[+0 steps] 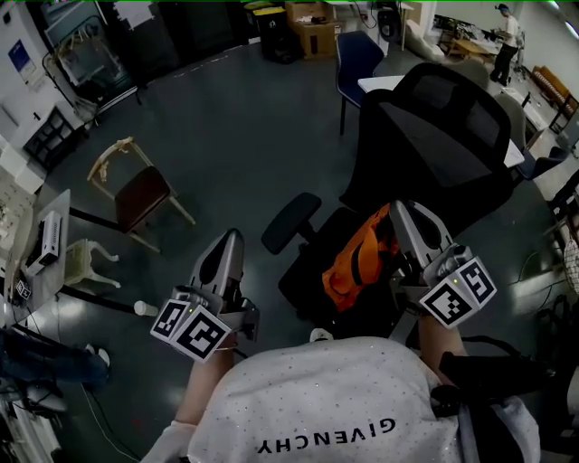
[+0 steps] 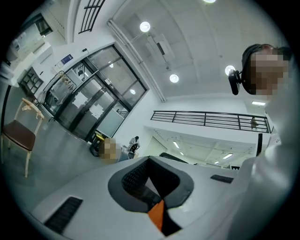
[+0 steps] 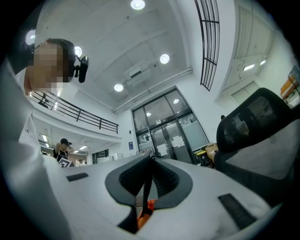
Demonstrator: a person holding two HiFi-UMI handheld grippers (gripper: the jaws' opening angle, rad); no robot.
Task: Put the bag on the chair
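An orange bag (image 1: 355, 258) with black parts hangs over the seat of a black office chair (image 1: 443, 136), in front of its mesh backrest. My right gripper (image 1: 403, 212) is just right of the bag and shut on the bag's dark strap (image 3: 146, 187), with orange fabric (image 3: 149, 206) showing below the pads. My left gripper (image 1: 232, 240) is held out to the left of the chair's armrest (image 1: 291, 222), apart from the bag. Its jaws meet at the tips (image 2: 150, 161). A small orange patch shows deep between them; I cannot tell what it is.
A wooden chair with a brown seat (image 1: 136, 192) stands on the grey floor at left, with a white stool (image 1: 86, 262) and a desk edge (image 1: 45, 240) nearer. A blue chair (image 1: 357, 56) and cardboard boxes (image 1: 312, 27) are behind. A person (image 1: 507, 41) stands far right.
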